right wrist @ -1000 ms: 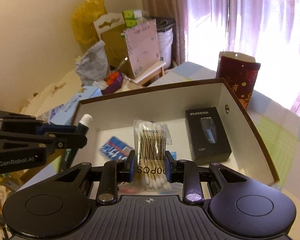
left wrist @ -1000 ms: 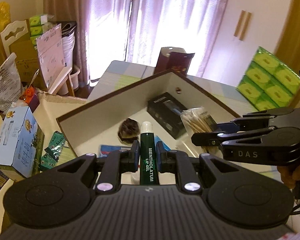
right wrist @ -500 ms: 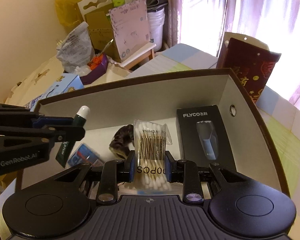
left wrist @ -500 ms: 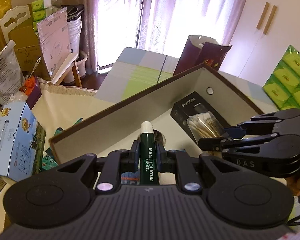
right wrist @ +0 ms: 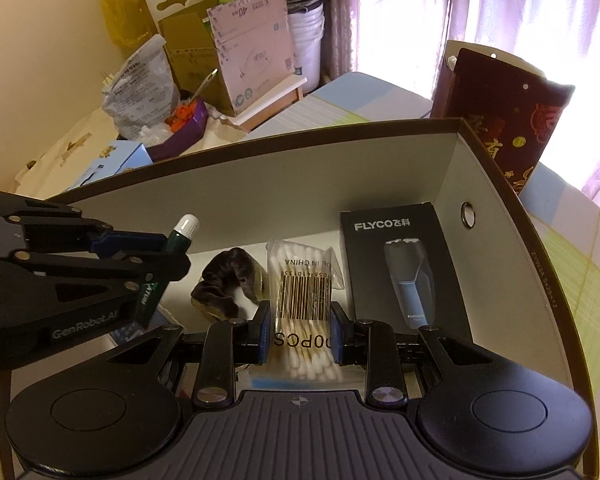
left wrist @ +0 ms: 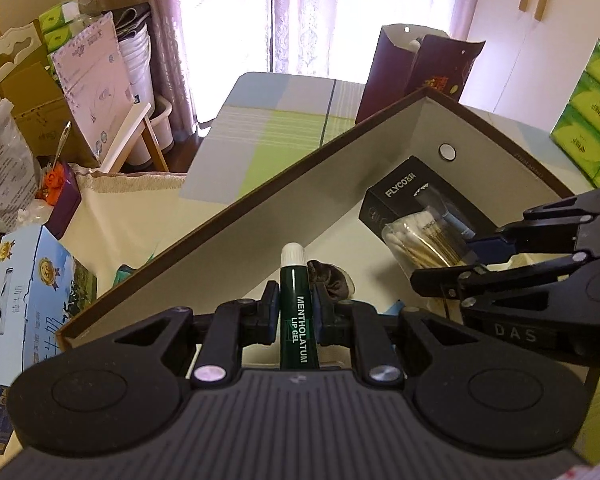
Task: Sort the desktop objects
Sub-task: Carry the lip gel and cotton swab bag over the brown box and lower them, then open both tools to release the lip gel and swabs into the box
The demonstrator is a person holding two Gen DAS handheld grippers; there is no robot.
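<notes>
The storage box [right wrist: 512,216], stiff-walled and already loaded with a shaver carton [right wrist: 396,264] and a dark scrunchie [right wrist: 224,280], is judged too broad for a pinch. Over its floor the cotton swab packet [right wrist: 304,308] is clamped at mid-length in the right gripper [right wrist: 300,338]; it is likely light, soft and slippery, so a hold across the bundle is safest. The lip gel tube [left wrist: 298,320], slim, rigid and light, is pinched by the left gripper [left wrist: 296,312] at its barrel, above the box's near corner.

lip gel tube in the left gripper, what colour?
Dark green lip gel tube with white lettering and a white cap; clearest in the left wrist view.
</notes>
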